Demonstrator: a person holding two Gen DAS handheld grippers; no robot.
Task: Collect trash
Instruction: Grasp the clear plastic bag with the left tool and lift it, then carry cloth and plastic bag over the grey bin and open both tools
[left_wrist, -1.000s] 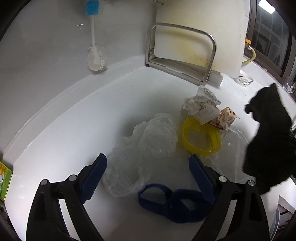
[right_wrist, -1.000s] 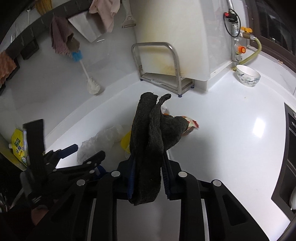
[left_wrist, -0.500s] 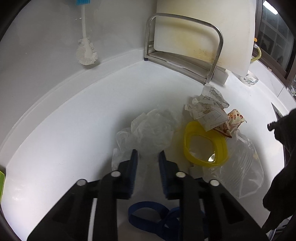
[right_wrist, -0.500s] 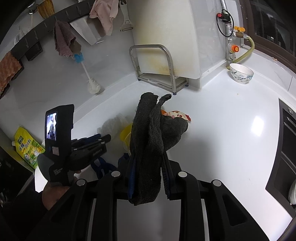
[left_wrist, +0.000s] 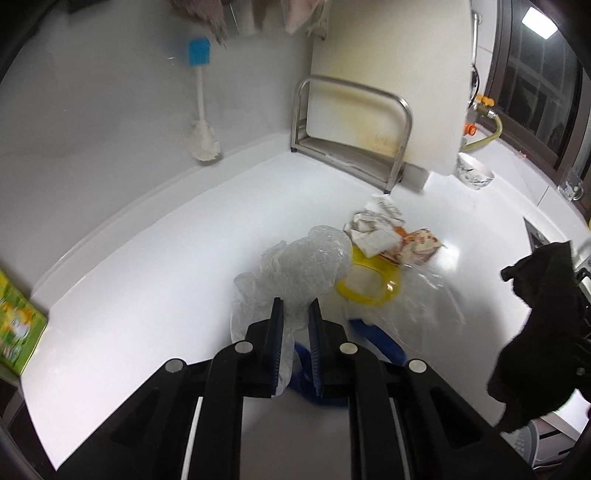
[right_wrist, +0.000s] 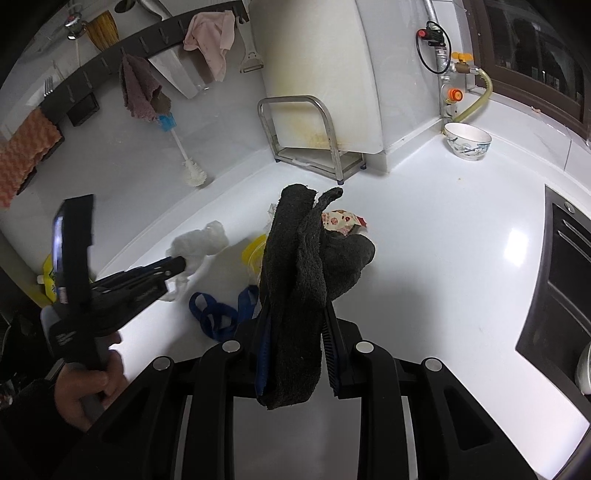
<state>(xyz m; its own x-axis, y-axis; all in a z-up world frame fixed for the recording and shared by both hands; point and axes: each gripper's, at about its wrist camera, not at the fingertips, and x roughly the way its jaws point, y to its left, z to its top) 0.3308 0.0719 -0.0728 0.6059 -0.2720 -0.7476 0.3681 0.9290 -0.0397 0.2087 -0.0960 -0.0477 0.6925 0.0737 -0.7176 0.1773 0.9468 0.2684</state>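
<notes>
My left gripper (left_wrist: 295, 314) is shut on a clear crumpled plastic bag (left_wrist: 303, 266) and holds it lifted off the white counter (left_wrist: 147, 280); it also shows in the right wrist view (right_wrist: 177, 264) with the bag (right_wrist: 201, 240). My right gripper (right_wrist: 295, 314) is shut on a dark grey cloth (right_wrist: 303, 266), seen at the right edge of the left wrist view (left_wrist: 543, 325). On the counter lie a yellow lid (left_wrist: 373, 280), crumpled paper (left_wrist: 376, 225), a snack wrapper (left_wrist: 421, 245), another clear wrapper (left_wrist: 424, 299) and a blue strap (right_wrist: 214, 314).
A steel rack (left_wrist: 351, 136) holding a white cutting board (left_wrist: 388, 74) stands at the back. A bottle brush (left_wrist: 201, 122) hangs on the wall. A patterned bowl (right_wrist: 467, 140) sits at the back right. A green packet (left_wrist: 18, 332) lies left. A dark cooktop (right_wrist: 561, 280) is at right.
My left gripper closed on the clear plastic bag and lifted it up and back. My right gripper kept hold of the cloth and drew back slightly.
</notes>
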